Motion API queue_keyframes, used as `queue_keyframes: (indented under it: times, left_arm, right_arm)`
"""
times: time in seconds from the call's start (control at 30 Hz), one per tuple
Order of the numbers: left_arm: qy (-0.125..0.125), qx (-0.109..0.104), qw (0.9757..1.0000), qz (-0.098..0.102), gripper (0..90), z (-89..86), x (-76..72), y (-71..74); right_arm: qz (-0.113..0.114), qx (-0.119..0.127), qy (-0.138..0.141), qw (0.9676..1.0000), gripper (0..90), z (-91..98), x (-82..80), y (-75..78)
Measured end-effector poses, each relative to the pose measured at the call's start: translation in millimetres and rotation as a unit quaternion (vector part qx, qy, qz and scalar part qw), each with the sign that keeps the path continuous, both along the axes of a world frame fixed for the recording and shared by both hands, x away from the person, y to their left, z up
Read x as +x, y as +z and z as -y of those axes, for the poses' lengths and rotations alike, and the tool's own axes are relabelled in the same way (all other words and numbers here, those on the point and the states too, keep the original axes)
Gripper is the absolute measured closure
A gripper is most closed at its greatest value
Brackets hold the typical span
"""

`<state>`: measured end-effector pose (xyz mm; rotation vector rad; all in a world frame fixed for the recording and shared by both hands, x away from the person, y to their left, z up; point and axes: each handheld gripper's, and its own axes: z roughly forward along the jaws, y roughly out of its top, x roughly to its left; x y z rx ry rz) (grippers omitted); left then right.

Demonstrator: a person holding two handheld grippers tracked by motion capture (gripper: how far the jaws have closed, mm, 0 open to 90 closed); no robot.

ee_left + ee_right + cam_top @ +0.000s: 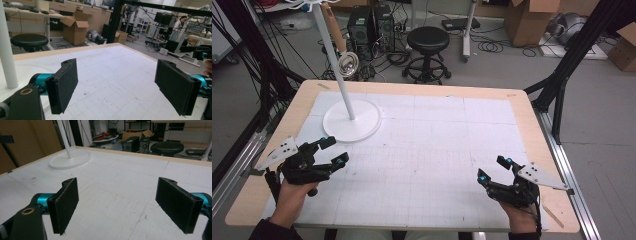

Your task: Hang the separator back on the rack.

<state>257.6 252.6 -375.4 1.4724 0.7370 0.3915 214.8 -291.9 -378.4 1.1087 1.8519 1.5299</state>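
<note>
High view: both tools hover low over the desk point(422, 150), each with its jaws spread wide and nothing between them. The nearest thing is the white stand point(352, 120), a slim pole rising tilted from a round flat base at the desk's rear left, just ahead of the left tool point(333, 151) and well apart from the right tool point(493, 168). It looks rigid and smooth, probably painted metal, so likely slippery, with most weight in the base (top-heavy if the lamp-like head point(347, 64) is fixed to it; I cannot tell). The pole, low down, seems the best place to pinch; the base rim is too flat and broad.
</note>
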Motion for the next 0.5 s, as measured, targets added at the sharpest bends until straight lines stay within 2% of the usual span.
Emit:
queue_keyframes:
  times: [0.1, 0.5]
  left_arm:
    - [-0.006, 0.007, 1.0000, -0.002, 19.2, 2.3, 0.3, -2.2]
    - [-0.005, 0.006, 1.0000, -0.006, 19.2, 3.2, 1.7, -2.8]
  right_arm:
    - [-0.003, 0.002, 0.000, 1.0000, 17.7, 0.2, 0.1, -0.1]
    - [-0.005, 0.001, 0.000, 1.0000, 17.6, 0.4, 2.0, -1.3]
